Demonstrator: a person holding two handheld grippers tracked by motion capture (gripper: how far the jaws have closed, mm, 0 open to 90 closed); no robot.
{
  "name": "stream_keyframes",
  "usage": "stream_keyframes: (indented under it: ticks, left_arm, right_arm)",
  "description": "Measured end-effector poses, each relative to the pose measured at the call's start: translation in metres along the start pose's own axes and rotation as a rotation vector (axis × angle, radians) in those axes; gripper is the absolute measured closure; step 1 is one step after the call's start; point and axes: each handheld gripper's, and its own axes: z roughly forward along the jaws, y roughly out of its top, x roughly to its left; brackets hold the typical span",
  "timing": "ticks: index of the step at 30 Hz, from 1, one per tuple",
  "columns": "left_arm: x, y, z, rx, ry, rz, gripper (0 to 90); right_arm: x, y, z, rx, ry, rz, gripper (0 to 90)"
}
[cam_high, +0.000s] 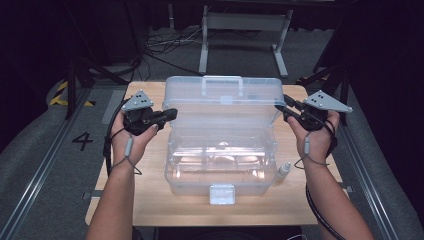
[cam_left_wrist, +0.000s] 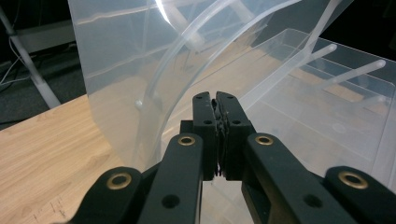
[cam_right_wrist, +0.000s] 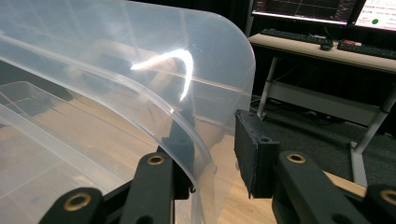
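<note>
- The clear, translucent plastic storage box (cam_high: 220, 165) sits in the middle of the pale wooden table (cam_high: 150, 200), between the two hands, so either tool can reach a side of it.
- Its rounded clear lid (cam_high: 227, 100) stands raised behind the box body, with the moulded handle (cam_high: 222, 82) on top, leaving the inside open to view.
- The left gripper (cam_high: 170, 113) is level with the lid's left edge. In the left gripper view its jaws are pressed together with nothing visible between them, and the lid wall (cam_left_wrist: 140, 70) rises just ahead of the tips. Closed like this it probably serves as a blunt stop or steadying point.
- The right gripper (cam_high: 281, 106) is at the lid's right edge. In the right gripper view the curved lid rim (cam_right_wrist: 196, 140) runs between the jaws: one pad sits behind the plastic, while the other pad (cam_right_wrist: 250, 154) stands clear of it with a gap. The jaws straddle the rim without clamping it, seemingly set up for a pinch.
- A small white bottle (cam_high: 283, 171) lies on the table below the right gripper, touching or just beside the box's right corner, clear of the lid's swing.
- The white front latch (cam_high: 222, 194) hangs at the box's near side, well apart from both tools.
</note>
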Motion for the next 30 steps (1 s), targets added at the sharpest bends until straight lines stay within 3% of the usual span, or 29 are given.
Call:
stream_keyframes:
  ticks: [30]
  left_arm:
    - [0.009,-0.018,-0.025,0.019,0.060,-0.044,87.0]
  right_arm:
    - [-0.014,0.004,0.014,-0.004,0.034,0.024,69.5]
